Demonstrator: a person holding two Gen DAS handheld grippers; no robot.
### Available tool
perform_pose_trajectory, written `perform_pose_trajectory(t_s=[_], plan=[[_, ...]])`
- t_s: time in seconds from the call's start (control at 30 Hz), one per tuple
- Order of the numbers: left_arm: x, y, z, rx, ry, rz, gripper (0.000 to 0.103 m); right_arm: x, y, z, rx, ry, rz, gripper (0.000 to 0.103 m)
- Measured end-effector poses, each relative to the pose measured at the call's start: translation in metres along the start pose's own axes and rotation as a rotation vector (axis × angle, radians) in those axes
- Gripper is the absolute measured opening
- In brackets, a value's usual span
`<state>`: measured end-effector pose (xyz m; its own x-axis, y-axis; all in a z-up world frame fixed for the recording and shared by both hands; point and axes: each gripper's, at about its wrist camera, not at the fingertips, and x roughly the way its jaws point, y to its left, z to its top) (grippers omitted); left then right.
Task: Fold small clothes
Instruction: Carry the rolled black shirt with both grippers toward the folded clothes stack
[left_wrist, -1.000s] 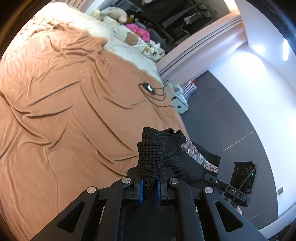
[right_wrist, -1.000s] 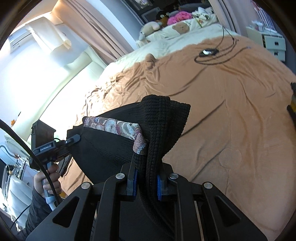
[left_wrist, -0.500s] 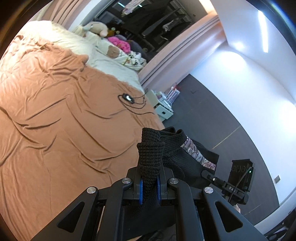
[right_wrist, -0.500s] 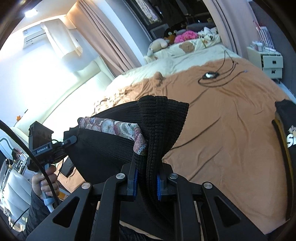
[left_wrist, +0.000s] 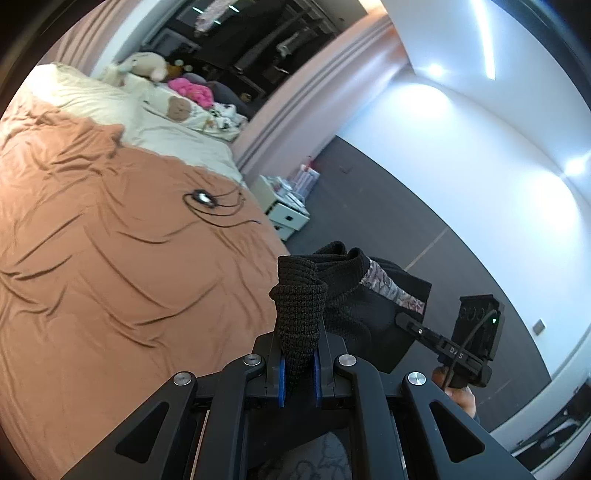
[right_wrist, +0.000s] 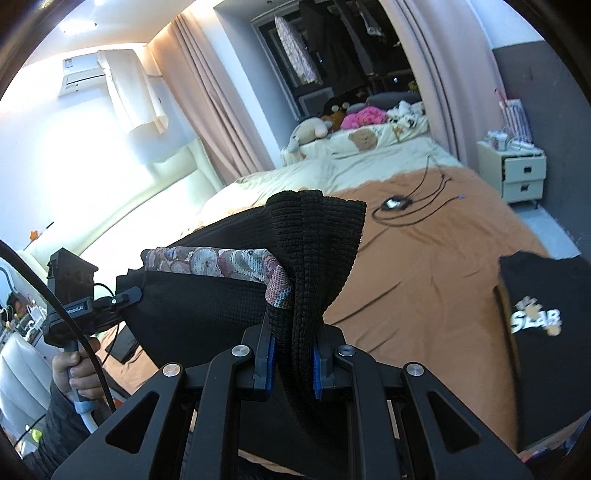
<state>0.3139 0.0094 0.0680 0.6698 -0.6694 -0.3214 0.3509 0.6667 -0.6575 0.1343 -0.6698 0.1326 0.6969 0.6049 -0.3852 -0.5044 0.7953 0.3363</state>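
Progress: early stage, by judgement. The small black ribbed-knit garment with a floral tapestry band (right_wrist: 229, 284) hangs in the air, stretched between both grippers above the near edge of the bed; no fold is visible and it is not yet laid flat. Left to do: spread it on the cover, fold it, set it down.

Left gripper (left_wrist: 298, 365): blue pads pressed together on a bunched knit corner of the garment (left_wrist: 299, 314), pinching it. In the right wrist view it appears at far left, gripped by a hand (right_wrist: 79, 373).

Right gripper (right_wrist: 293, 363): pads pinching the opposite corner, a thick roll of knit standing up between them. The floral band runs taut from here to the left gripper.

Surroundings, left to right:
- Rumpled orange-brown bed cover (left_wrist: 110, 266), wrinkled, free for laying out.
- Cream pillows with plush toys (right_wrist: 332, 136) at the head end.
- Small black-and-white device with coiled black cable (right_wrist: 397, 203) lying mid-bed; likely the one thing in the way of a wide spread.
- Black printed garment with white lettering (right_wrist: 535, 317) on the bed's right side, near the landing area.
- White two-drawer bedside cabinet (right_wrist: 522, 173), beside the bed, well apart.
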Motion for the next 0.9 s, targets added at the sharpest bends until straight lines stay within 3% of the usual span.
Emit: perform_pose_trajectory(t_s=[0.33, 0.9], plan=[[0.043, -0.052, -0.001, 0.069, 0.051, -0.087, 0.010, -0.034, -0.002, -0.014, -0.004, -0.056, -0.080, 0.011], [0.149, -0.126, -0.004, 0.141, 0.172, -0.254, 0.010, -0.097, 0.012, -0.028, 0.009, -0.130, -0.265, 0.011]])
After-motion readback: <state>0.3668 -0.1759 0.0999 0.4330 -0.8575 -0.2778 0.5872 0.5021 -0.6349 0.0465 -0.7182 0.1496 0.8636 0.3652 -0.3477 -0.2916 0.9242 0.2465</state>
